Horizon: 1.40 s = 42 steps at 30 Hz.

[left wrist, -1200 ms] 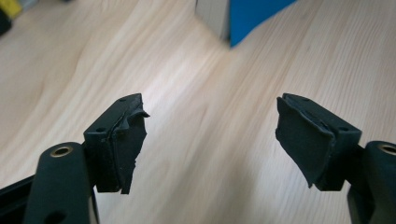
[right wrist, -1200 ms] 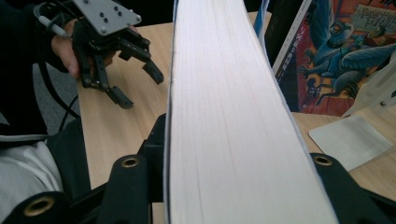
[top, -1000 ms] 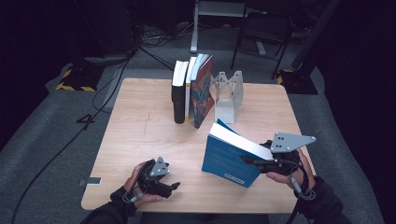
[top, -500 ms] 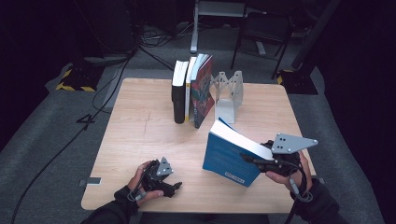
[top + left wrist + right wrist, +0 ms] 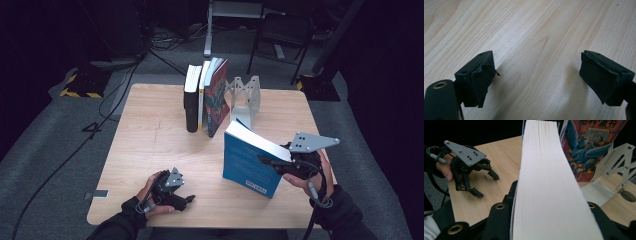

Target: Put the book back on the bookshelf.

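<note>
Our left gripper (image 5: 189,201) has just spread its jaws wide over bare table (image 5: 150,135), holding nothing; our right gripper (image 5: 267,162) clamps the blue book (image 5: 247,162) upright near the bookend (image 5: 247,95), ready for shelving

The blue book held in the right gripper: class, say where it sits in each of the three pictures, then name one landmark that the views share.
High view: blue book right of centre, tilted, clamped by the right gripper.
Left gripper view: open jaws over bare table; no book here.
Right gripper view: blue book runs up the middle, page edge facing the camera.
Shared landmark: the light wooden table.
</note>
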Each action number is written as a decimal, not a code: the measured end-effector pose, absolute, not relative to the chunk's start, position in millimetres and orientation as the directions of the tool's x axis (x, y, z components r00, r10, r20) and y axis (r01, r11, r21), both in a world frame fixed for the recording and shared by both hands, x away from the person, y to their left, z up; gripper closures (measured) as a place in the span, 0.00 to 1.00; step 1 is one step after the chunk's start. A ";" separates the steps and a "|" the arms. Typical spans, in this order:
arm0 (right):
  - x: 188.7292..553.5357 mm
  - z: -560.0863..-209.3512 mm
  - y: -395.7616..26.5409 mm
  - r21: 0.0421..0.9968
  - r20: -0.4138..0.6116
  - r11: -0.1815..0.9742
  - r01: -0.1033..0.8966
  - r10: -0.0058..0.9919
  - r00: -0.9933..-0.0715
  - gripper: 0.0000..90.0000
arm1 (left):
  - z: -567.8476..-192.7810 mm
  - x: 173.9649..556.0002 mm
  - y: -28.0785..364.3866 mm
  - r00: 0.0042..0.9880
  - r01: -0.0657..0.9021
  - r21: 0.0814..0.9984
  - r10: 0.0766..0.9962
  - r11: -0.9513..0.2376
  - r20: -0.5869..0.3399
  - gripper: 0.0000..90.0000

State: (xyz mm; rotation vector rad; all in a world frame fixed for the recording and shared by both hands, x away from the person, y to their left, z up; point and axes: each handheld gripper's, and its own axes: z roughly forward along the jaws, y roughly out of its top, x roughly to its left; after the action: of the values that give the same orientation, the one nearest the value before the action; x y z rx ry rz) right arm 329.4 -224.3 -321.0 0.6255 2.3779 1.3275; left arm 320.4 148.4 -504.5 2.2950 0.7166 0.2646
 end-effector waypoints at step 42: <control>470.0 -278.2 -203.1 0.879 -0.112 0.353 0.321 0.807 -0.580 0.66 | -504.4 320.4 148.4 0.825 0.421 0.684 0.565 -0.596 -0.016 0.15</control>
State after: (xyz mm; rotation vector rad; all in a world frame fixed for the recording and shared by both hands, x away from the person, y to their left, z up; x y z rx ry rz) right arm 470.0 -203.1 -278.2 0.9780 2.0774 1.1719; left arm 320.4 148.4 -504.4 2.2944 0.7178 0.2629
